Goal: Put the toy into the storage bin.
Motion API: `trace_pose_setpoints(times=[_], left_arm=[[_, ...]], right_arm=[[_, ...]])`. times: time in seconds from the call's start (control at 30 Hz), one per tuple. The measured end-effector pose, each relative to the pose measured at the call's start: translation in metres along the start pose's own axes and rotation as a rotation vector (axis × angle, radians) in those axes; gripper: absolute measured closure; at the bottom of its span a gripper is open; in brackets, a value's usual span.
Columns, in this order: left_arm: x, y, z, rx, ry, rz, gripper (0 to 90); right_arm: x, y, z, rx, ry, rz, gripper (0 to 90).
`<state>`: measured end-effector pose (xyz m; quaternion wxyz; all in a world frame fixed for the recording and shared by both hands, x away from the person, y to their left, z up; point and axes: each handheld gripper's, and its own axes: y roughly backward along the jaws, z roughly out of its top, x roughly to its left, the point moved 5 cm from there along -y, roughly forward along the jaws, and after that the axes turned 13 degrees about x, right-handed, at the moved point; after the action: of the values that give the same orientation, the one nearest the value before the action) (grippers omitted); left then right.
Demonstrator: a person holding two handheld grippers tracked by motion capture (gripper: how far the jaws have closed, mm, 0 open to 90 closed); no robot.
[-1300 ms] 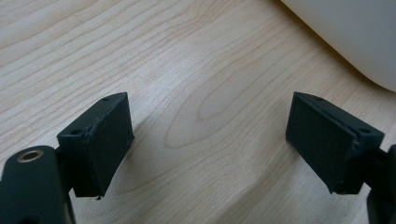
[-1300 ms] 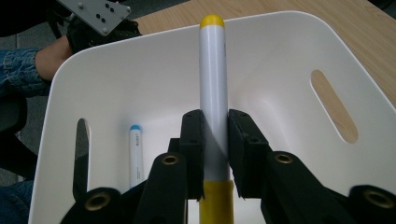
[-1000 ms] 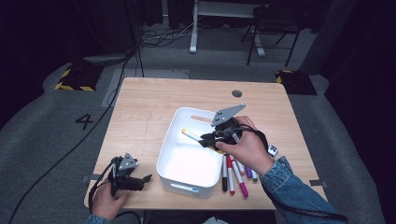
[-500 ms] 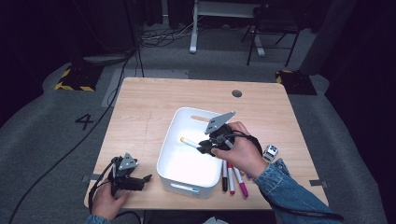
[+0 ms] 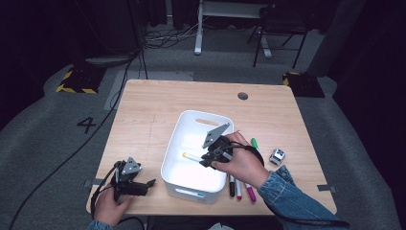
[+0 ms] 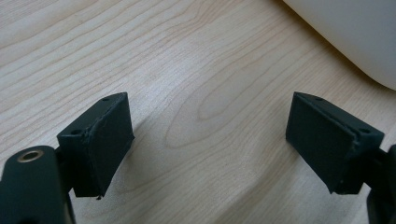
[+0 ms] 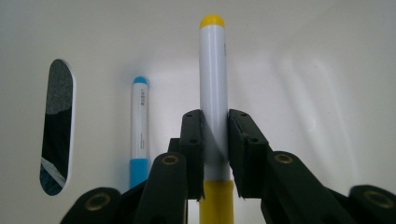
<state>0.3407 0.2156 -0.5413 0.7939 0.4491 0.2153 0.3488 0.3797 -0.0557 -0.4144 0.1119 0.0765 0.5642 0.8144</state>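
My right gripper [image 5: 208, 158] reaches over the right wall of the white bin [image 5: 190, 192] and is shut on a white marker with a yellow cap [image 5: 191, 156], which it holds low inside the bin. In the right gripper view the jaws [image 7: 215, 122] clamp that marker [image 7: 213, 70] at mid-barrel. A blue-ended marker [image 7: 139, 130] lies on the bin floor beside it. My left gripper [image 5: 148, 184] rests at the table's front left, open. In the left gripper view [image 6: 210, 135] only bare wood lies between its pads.
Several markers [image 5: 239, 186] lie on the table to the right of the bin, with a green one [image 5: 254, 143] farther back. A small grey box [image 5: 277, 155] sits near the right edge. The bin's corner [image 6: 355, 32] is close to the left gripper. A handle slot [image 7: 57, 126] opens in the bin wall.
My right gripper has moved left and down into the bin with the yellow-capped marker. The left gripper has stayed still.
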Motion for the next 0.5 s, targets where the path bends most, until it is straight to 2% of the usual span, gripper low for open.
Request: trace_pose_setpoints(times=[0.27, 0.37, 0.5], left_arm=[[0.000, 0.000, 0.000, 0.000, 0.002, -0.003, 15.1], [0.000, 0.000, 0.000, 0.000, 0.002, -0.005, 15.1], [0.000, 0.000, 0.000, 0.002, 0.002, -0.008, 15.1]], right_arm=[[0.016, -0.009, 0.000, 0.083, 0.024, 0.034, 76.7], [0.020, -0.011, 0.000, 0.120, 0.006, 0.054, 76.6], [0.022, -0.014, -0.001, 0.132, 0.002, 0.071, 75.0]])
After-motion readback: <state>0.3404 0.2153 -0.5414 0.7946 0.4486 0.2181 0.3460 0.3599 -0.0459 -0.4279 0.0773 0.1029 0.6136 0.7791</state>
